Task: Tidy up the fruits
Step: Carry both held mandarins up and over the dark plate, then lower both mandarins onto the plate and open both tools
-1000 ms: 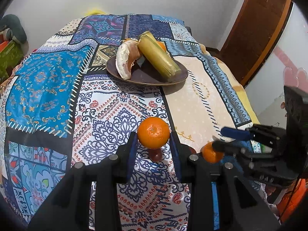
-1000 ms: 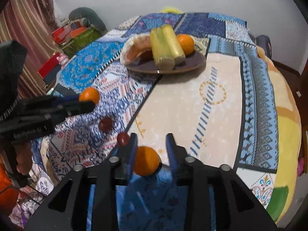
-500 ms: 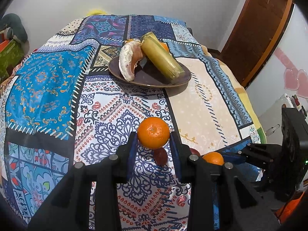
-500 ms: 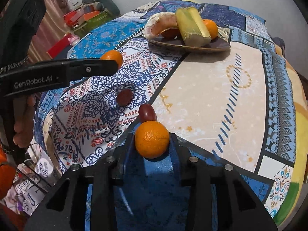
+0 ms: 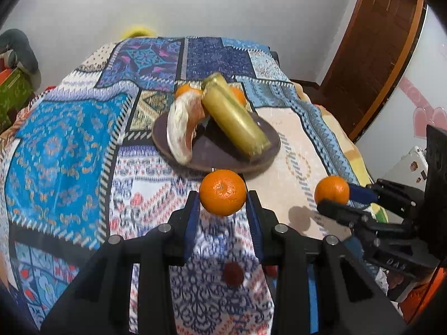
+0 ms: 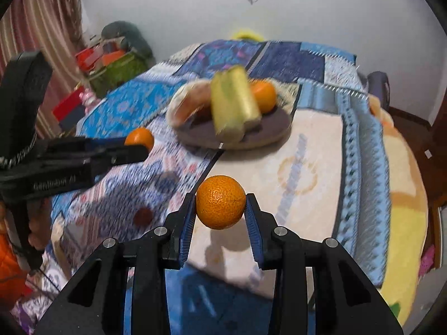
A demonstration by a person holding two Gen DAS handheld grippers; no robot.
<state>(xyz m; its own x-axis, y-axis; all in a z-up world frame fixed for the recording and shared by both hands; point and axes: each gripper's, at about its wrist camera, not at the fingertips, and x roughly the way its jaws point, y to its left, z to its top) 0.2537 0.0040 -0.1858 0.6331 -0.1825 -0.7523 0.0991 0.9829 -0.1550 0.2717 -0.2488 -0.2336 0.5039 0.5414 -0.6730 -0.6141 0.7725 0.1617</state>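
Note:
My left gripper (image 5: 223, 206) is shut on an orange (image 5: 222, 192) and holds it above the patterned cloth, just short of the brown plate (image 5: 268, 155). My right gripper (image 6: 220, 212) is shut on a second orange (image 6: 220, 206), raised over the cream patch of cloth. The plate holds a peeled citrus segment (image 5: 183, 128), a yellow-green cane piece (image 5: 237, 120) and oranges behind it. In the left wrist view the right gripper (image 5: 339, 199) with its orange (image 5: 332, 189) is at the right. In the right wrist view the left gripper (image 6: 134, 146) is at the left.
A small dark red fruit (image 5: 234, 273) lies on the cloth below my left gripper; it also shows in the right wrist view (image 6: 143, 215). The cloth-covered table (image 5: 56, 145) drops off at its edges. Boxes and clutter (image 6: 111, 61) stand beyond the left edge. A wooden door (image 5: 377, 55) is at the right.
Both grippers have lifted and moved forward toward the plate, each carrying its orange. The dark red fruits now lie lower in view, behind the fingertips.

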